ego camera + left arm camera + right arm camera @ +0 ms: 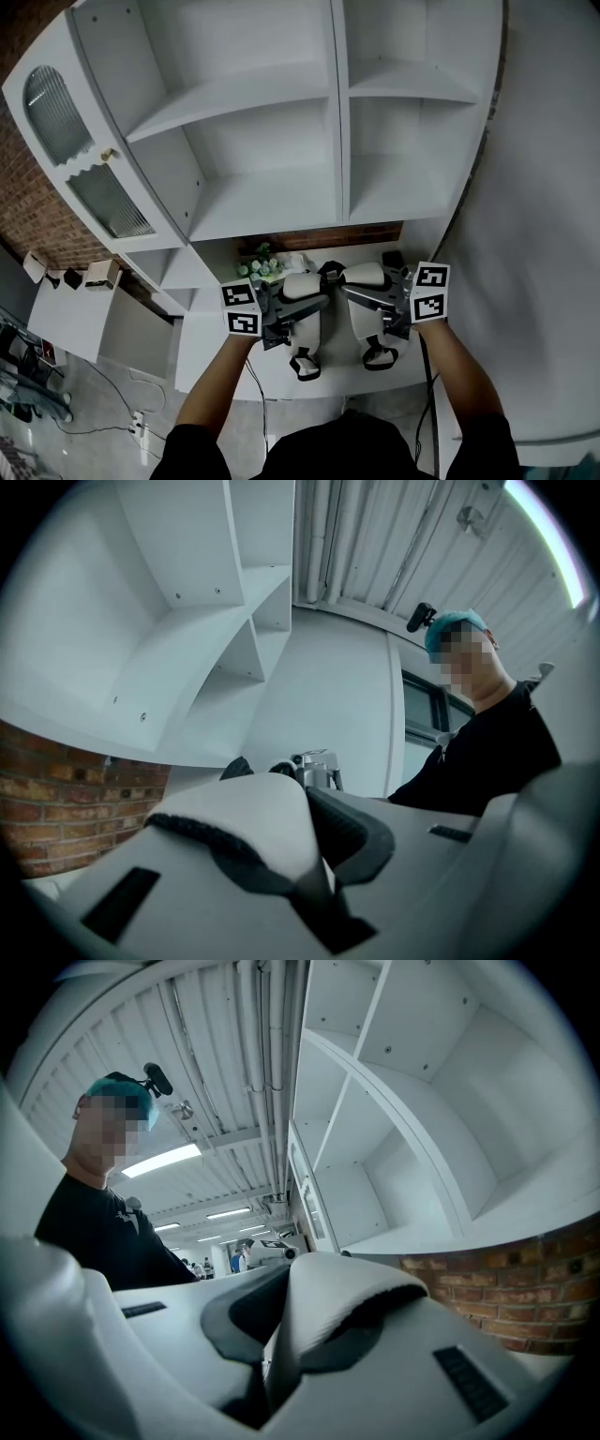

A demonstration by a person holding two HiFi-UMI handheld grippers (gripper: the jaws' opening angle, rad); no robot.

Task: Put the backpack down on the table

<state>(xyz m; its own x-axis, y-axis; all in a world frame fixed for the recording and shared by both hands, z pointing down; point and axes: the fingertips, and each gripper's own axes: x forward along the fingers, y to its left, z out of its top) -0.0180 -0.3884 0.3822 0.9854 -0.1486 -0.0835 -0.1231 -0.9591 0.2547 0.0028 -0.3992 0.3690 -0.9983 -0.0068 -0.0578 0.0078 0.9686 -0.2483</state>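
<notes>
Head view: left gripper (317,302) and right gripper (349,292) each hold a white shoulder strap of the backpack (305,328) over the white table (211,352), in front of the shelf unit (281,141). Whether the backpack touches the table cannot be told.
Left gripper view: jaws nearly together, pinching the left strap (234,813).
Right gripper view: jaws nearly together, pinching the right strap (347,1302).
</notes>
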